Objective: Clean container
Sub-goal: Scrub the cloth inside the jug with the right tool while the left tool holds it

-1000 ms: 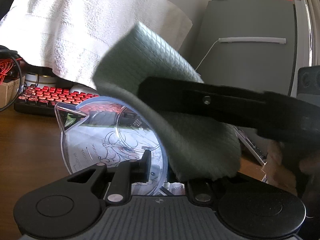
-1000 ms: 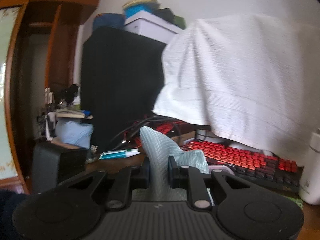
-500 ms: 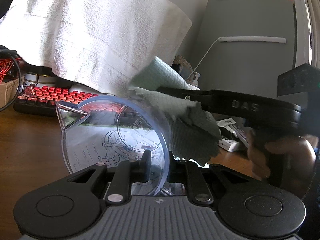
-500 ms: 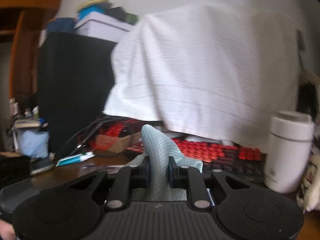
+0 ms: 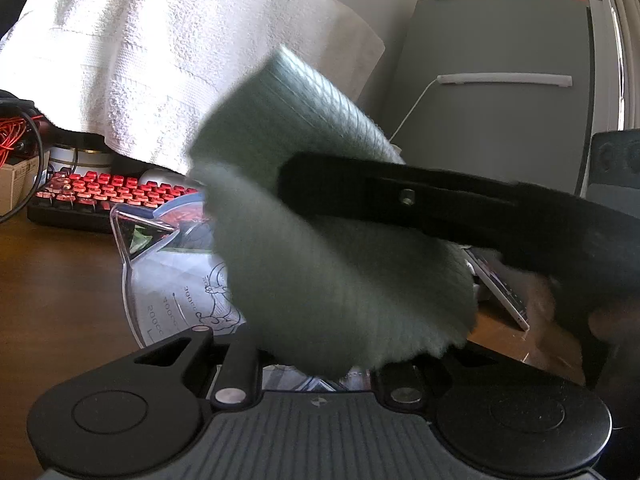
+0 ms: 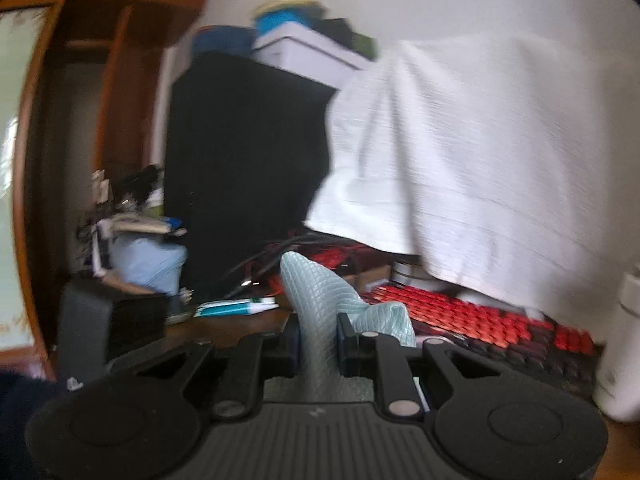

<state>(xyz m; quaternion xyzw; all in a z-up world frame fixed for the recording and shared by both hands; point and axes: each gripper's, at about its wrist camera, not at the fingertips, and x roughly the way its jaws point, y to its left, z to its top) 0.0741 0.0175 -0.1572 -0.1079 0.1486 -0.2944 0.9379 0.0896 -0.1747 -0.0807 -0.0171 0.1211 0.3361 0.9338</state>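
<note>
Evidently wiping is in hand: right gripper (image 6: 318, 340) pinches the pale green cloth (image 5: 340, 264) between its fingers and presses it over the mouth of the clear container (image 5: 168, 280). Left gripper (image 5: 316, 364) is hidden behind the cloth at the tips; closure cannot be told, though the container sits right at them, tilted above the wooden desk (image 5: 56, 300). Next move likely needs cloth swept round the wall. Nearby: red keyboard (image 5: 112, 192), white towel (image 5: 160, 60), grey cabinet (image 5: 500, 120). The cloth blocks the view inside.
</note>
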